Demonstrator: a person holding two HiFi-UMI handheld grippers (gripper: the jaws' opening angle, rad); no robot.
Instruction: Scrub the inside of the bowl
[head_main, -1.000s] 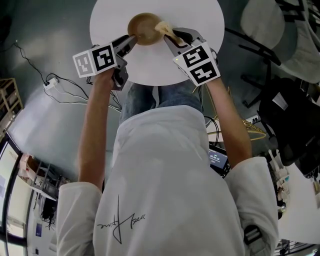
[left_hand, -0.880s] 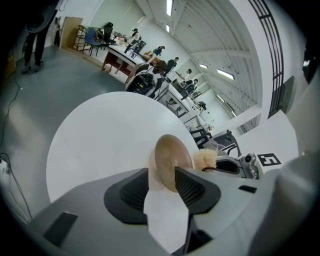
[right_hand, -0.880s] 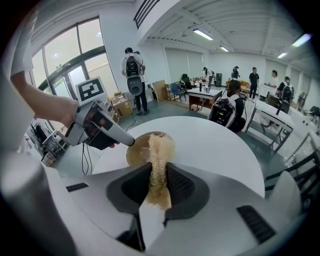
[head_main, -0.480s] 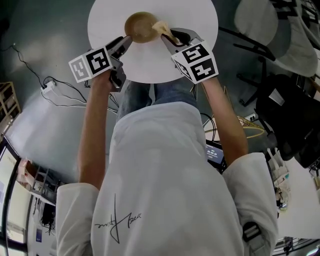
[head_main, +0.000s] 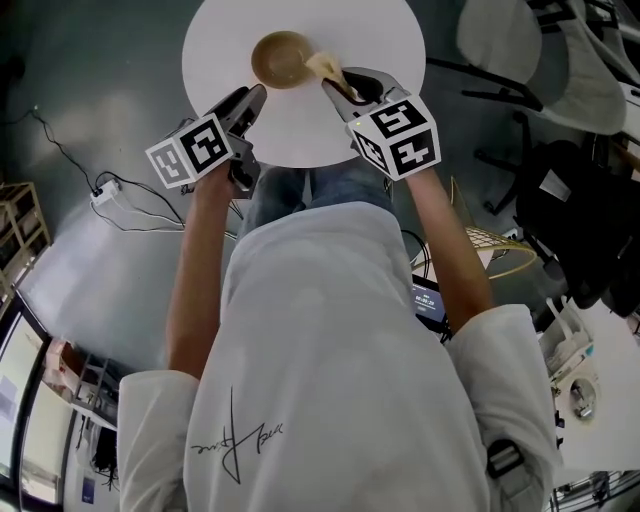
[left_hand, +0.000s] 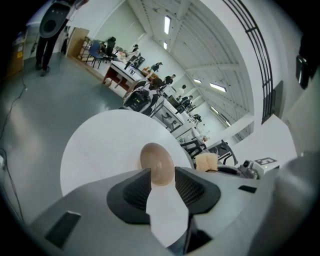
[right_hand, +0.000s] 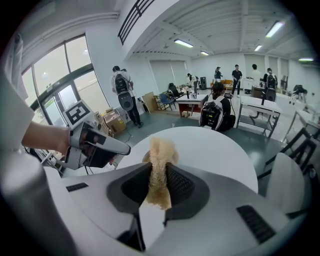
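Observation:
A tan wooden bowl (head_main: 280, 58) stands upright on the round white table (head_main: 390, 40), toward its far side. My left gripper (head_main: 248, 104) hovers open near the table's near-left edge, apart from the bowl. In the left gripper view the bowl (left_hand: 156, 161) shows beyond the open jaws (left_hand: 162, 176), with nothing between them. My right gripper (head_main: 345, 85) is shut on a pale loofah sponge (head_main: 325, 65), whose tip reaches the bowl's right rim. In the right gripper view the sponge (right_hand: 161, 150) sticks up between the pads and hides most of the bowl; the left gripper (right_hand: 97, 145) is at the left.
White chairs (head_main: 505, 40) and a black bag (head_main: 585, 220) are to the right of the table. Cables and a power strip (head_main: 105, 168) lie on the grey floor at the left. People, desks and equipment stand farther back in the hall (right_hand: 215, 107).
My left gripper has let go of the bowl's left rim, opened, and drawn back toward the table's near edge. The right gripper with the sponge has stayed by the bowl's right rim.

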